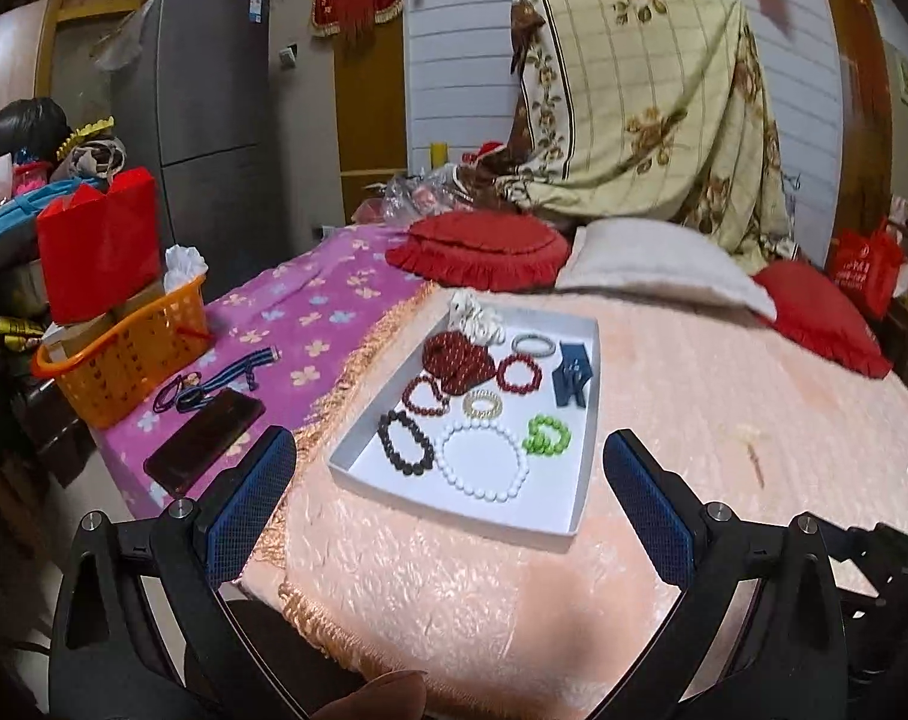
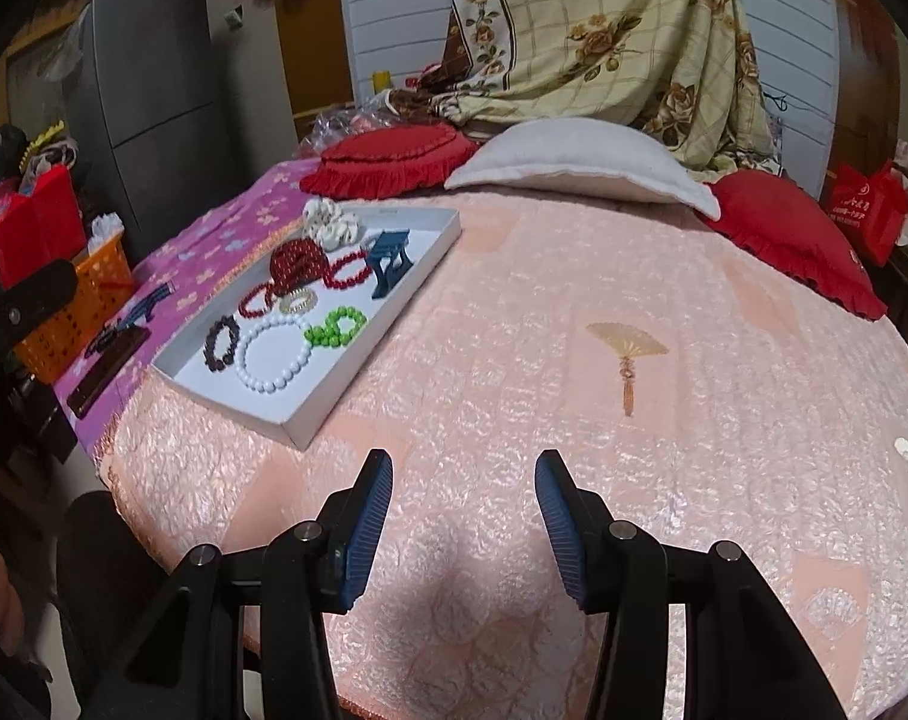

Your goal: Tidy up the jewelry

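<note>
Several bracelets lie in a shallow white tray (image 1: 565,516) on the peach bedspread (image 2: 574,360): white bead strand (image 1: 484,461), green one (image 1: 549,434), black one (image 1: 405,443), red ones, plus a blue clip (image 1: 571,381). Left tool (image 1: 451,507) hangs before the tray's near edge, fingers spread wide, nothing held. Right tool (image 2: 463,516) over bare bedspread, also parted, empty. Phone (image 1: 205,438) and orange basket (image 1: 124,360) left of tray.

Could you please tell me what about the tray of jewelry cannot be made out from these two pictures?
- Dark red beaded heap: both views, strand count unclear, coils overlap.
- White strand bundle at the tray's far end: both views, tangled, too small to tell what it is.
- Blue stand: both views, too small to see whether it holds anything.
</note>
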A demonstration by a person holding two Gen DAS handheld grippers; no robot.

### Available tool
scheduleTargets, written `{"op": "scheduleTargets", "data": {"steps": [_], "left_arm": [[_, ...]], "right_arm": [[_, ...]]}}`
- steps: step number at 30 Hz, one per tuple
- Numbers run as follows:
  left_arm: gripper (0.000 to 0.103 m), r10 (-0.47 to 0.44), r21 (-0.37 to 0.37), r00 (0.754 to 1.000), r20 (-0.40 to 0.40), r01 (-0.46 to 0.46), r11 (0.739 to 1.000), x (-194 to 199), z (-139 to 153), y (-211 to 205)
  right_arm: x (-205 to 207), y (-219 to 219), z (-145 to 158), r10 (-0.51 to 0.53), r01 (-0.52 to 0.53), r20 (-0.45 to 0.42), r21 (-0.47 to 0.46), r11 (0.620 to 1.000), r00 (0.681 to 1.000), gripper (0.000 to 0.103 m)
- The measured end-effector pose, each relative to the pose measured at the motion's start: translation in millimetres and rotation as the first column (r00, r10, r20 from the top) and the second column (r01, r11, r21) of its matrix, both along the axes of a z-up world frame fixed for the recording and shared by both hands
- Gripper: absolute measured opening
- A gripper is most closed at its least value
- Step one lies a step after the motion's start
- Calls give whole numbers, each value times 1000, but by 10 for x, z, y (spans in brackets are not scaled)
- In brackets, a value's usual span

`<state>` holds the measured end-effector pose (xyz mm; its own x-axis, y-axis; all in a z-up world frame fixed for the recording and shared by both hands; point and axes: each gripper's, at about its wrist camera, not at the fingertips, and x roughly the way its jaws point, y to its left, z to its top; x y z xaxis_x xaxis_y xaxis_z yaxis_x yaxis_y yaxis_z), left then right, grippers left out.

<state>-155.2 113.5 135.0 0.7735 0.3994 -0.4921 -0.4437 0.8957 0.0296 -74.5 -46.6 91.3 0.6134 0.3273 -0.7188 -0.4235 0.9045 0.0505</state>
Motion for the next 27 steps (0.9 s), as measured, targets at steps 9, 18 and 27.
{"op": "scheduleTargets", "data": {"steps": [9, 18, 27], "left_arm": [[103, 10, -15, 997, -77, -11, 1000, 46, -176, 74], [102, -17, -71, 989, -148, 7, 997, 95, -351, 123], [102, -30, -93, 984, -174, 14, 996, 124, -421, 161]], "right_arm": [[-38, 122, -104, 11, -12, -23, -41, 999, 1000, 48], [-97, 220, -128, 15, -15, -3, -80, 997, 1000, 48], [-88, 251, -165, 13, -14, -11, -96, 995, 1000, 48]]}}
